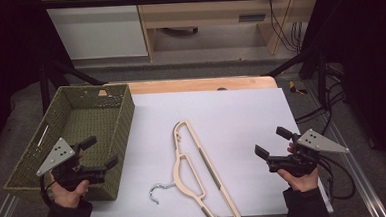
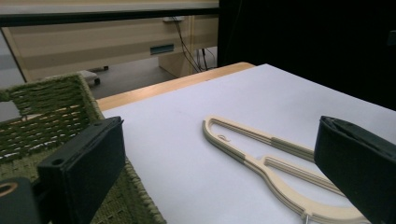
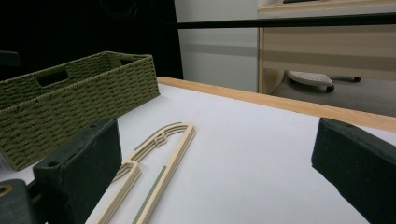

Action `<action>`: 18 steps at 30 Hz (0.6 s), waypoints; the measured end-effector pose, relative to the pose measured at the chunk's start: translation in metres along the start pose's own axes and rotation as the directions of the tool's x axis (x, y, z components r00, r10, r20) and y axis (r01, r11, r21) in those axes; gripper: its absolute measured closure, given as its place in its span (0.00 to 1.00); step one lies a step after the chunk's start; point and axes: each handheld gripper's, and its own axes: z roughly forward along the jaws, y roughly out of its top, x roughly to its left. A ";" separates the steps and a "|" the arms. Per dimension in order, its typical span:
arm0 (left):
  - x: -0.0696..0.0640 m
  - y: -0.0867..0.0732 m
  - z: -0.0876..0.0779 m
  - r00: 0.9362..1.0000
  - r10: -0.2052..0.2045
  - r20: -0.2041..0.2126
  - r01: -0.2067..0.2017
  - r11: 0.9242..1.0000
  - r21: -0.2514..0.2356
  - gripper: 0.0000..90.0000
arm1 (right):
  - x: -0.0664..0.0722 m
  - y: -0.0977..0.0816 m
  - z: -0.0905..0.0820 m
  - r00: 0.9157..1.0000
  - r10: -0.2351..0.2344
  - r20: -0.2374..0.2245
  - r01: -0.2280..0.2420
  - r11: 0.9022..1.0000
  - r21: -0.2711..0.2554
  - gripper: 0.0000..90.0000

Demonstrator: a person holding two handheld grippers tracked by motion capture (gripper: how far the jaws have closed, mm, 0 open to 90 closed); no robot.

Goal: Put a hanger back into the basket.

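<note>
High view looks down on a white tabletop [image 1: 231, 116] with a cream hanger [image 1: 197, 171] lying flat near its middle, between the two grippers and apart from both. No brand, label or writing can be read on anything. The hanger is pale plastic with slim grey-green strips along its bars, a long rounded loop at its far end, and a silver metal hook [image 1: 158, 192] curling out to its left (toward the basket side). A green woven basket [image 1: 117, 137] sits at the left edge of the tabletop, with cut-out handle slots in its end walls. The left gripper [image 1: 99, 152] hovers over the basket's near right corner, jaws spread wide with nothing between them. The right gripper [image 1: 272, 141] hangs above the tabletop's right side, jaws likewise wide apart and empty. A hand grips each tool from below.
</note>
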 end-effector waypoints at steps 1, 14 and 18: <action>-0.002 0.000 0.002 1.000 0.006 0.009 -0.006 1.000 0.004 0.03 | 0.000 0.000 0.000 1.000 0.000 0.002 0.000 1.000 0.005 0.02; -0.016 -0.001 0.015 0.998 0.038 0.046 -0.041 0.997 0.065 0.04 | 0.003 0.000 0.004 1.000 -0.007 -0.003 0.007 1.000 0.022 0.02; -0.023 -0.002 0.021 0.996 0.055 0.063 -0.060 0.995 0.084 0.04 | 0.004 0.000 0.004 1.000 -0.004 -0.003 0.004 1.000 0.024 0.02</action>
